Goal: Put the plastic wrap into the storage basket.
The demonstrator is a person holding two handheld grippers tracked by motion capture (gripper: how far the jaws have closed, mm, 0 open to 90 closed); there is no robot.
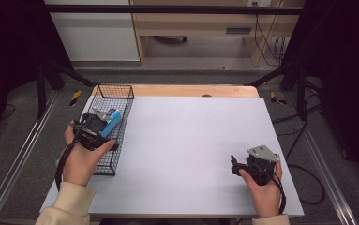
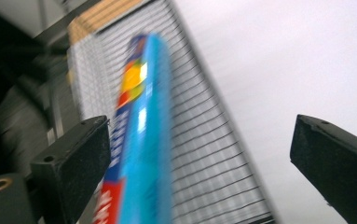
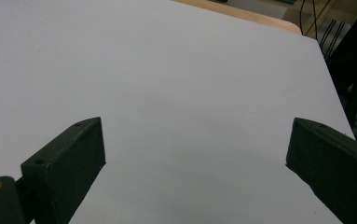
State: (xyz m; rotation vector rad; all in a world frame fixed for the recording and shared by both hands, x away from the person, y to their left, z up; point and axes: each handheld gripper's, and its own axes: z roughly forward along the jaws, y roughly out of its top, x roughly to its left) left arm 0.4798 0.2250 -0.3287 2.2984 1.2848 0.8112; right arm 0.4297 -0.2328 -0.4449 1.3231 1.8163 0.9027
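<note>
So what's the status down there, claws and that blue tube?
Left claw open over basket. Blue tube lying in basket, not gripped. Right claw open, nothing between its jaws. Nothing in the way.

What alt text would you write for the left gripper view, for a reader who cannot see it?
A long blue box with red and yellow print lies blurred in a black wire basket, seen between the open black jaws of the left gripper, whose pads do not press on it. The pale grey table spreads to the right.

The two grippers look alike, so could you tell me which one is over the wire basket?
The left gripper, above the wire basket holding the blue package; the right gripper sits over bare tabletop.
</note>
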